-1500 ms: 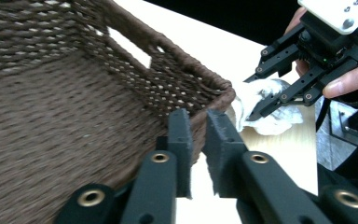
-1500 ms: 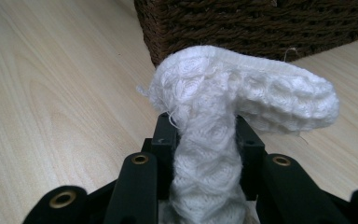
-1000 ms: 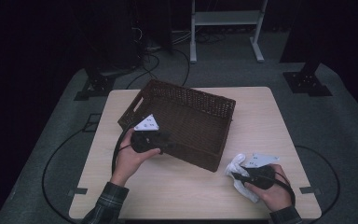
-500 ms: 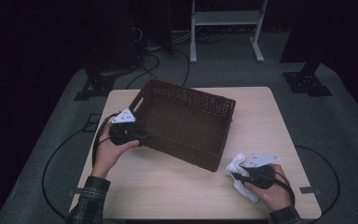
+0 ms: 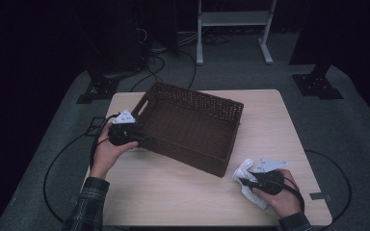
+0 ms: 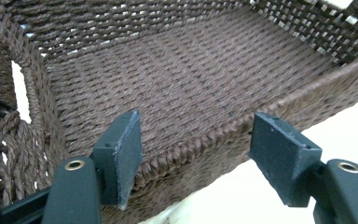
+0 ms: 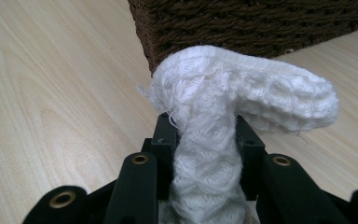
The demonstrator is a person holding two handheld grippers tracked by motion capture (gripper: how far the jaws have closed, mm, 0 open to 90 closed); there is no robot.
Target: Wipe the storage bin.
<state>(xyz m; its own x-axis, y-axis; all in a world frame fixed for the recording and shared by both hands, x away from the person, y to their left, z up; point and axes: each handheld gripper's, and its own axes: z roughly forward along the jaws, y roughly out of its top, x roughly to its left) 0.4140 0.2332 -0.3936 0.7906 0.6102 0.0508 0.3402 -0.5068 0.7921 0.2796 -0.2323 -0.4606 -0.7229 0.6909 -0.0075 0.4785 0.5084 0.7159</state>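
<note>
Left gripper [image 5: 144,141] at wicker basket's [image 5: 192,126] left near rim, jaws just opened, straddling rim without pressing. Basket mid-worktop [image 5: 173,192]. Right gripper [image 5: 242,182] clamps white cloth [image 5: 246,169] beside basket's near right corner.

Plaid flannel sleeves, black left gripper [image 5: 147,140] and right gripper [image 5: 243,182], grey triangular plates, brass-ringed screw holes, black trailing cables
</note>
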